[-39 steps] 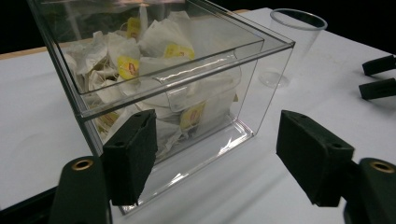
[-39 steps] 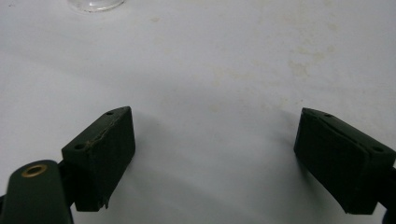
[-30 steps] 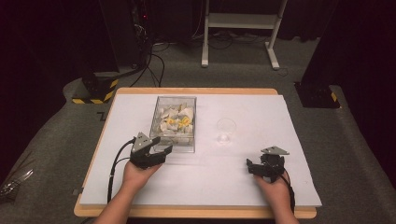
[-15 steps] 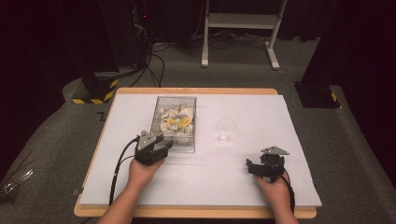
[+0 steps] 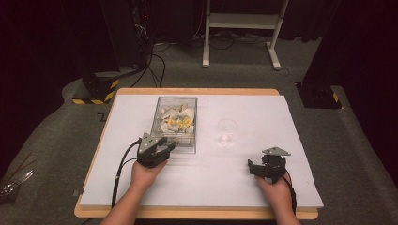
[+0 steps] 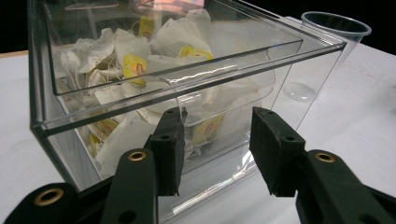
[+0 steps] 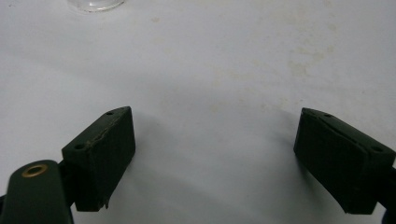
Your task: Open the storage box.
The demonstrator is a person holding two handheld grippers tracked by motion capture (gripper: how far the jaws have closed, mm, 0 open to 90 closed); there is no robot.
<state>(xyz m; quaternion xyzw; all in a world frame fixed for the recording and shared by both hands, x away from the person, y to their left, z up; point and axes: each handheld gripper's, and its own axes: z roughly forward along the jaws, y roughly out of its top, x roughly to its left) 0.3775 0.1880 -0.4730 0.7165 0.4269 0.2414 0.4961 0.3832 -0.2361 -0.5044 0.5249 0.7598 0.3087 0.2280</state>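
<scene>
Left gripper [image 6: 215,149] at the clear plastic box of white teabags [image 6: 154,93]

Its jaws, just closing, stood part-open, gripping nothing; right gripper [image 7: 215,158] gaped wide over the white bench [image 5: 244,187]; grey carpet beyond.

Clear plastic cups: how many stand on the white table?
1. The clear plastic cup stands upright on the white table, right of the clear plastic box of tea bags. None seems hidden.

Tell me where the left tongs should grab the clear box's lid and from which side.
Probably at the small clear tab on the lid's near edge, coming from the box's near end, where the left tongs already sit half open. The lid lies flat and flush, so the tab looks like its graspable part.
</scene>
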